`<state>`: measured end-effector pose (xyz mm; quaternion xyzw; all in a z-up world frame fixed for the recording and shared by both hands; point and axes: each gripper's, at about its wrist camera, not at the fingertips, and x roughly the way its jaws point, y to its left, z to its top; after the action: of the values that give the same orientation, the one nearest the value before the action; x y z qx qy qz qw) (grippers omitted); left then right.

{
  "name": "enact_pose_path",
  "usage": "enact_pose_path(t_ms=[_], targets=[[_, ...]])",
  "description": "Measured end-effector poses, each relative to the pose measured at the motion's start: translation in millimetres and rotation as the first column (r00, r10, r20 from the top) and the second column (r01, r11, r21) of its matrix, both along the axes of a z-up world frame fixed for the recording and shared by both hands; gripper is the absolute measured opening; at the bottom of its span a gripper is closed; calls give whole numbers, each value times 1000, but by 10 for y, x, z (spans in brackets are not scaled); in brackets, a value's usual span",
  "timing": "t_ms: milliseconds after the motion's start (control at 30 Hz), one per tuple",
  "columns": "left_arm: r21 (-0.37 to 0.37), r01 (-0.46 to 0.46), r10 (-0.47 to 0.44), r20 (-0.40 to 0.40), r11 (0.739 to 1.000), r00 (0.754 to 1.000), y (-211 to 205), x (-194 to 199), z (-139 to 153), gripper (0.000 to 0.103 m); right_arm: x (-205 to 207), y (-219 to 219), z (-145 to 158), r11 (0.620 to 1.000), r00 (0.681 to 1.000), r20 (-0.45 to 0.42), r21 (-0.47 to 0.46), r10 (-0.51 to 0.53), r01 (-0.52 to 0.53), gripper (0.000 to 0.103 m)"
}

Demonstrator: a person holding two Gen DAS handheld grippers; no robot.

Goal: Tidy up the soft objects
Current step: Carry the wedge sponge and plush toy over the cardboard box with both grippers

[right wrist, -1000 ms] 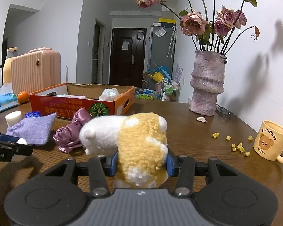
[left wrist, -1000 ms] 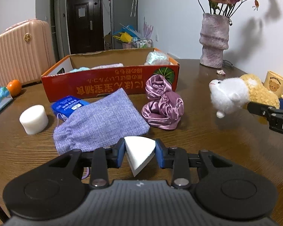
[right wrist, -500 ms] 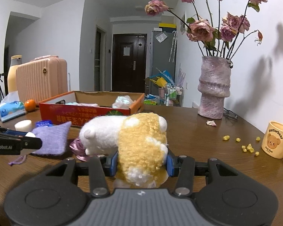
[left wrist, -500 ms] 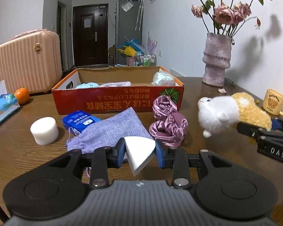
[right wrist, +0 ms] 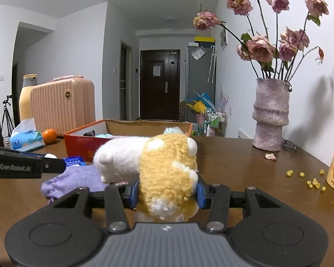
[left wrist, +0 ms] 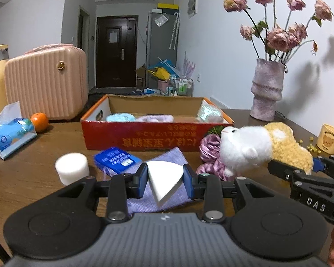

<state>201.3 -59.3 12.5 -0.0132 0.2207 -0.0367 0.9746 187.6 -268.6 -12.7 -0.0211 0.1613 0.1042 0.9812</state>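
My left gripper (left wrist: 165,179) is shut on a white wedge sponge (left wrist: 163,176), held above the table. My right gripper (right wrist: 167,192) is shut on a white and yellow plush toy (right wrist: 158,162); the toy also shows in the left wrist view (left wrist: 256,148). Ahead stands the open red cardboard box (left wrist: 153,136) with several soft items inside. On the table lie a purple knit pouch (left wrist: 167,198), a pink satin scrunchie (left wrist: 208,153), a white cylinder sponge (left wrist: 71,168) and a blue packet (left wrist: 117,159).
A pink suitcase (left wrist: 45,81), a tissue pack (left wrist: 10,134) and an orange (left wrist: 39,122) stand at the left. A vase of dried roses (left wrist: 267,91) and a yellow bear mug (left wrist: 329,139) stand at the right. Yellow crumbs (right wrist: 311,179) lie near the mug.
Both grippers have risen and drawn back, holding their objects. The plush toy has moved left, in front of the scrunchie. The box interior shows more.
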Motion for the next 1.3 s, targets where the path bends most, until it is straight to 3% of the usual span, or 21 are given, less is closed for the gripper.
enact_pose_path(t_ms=[433, 1300], targets=[[-11, -48, 48, 53, 999, 997, 271, 226, 150, 34, 259, 411, 52, 1000, 1000, 29, 9, 9, -9, 47], [-65, -107, 114, 105, 992, 988, 442, 819, 341, 34, 888, 818, 168, 998, 997, 72, 54, 22, -26, 47]])
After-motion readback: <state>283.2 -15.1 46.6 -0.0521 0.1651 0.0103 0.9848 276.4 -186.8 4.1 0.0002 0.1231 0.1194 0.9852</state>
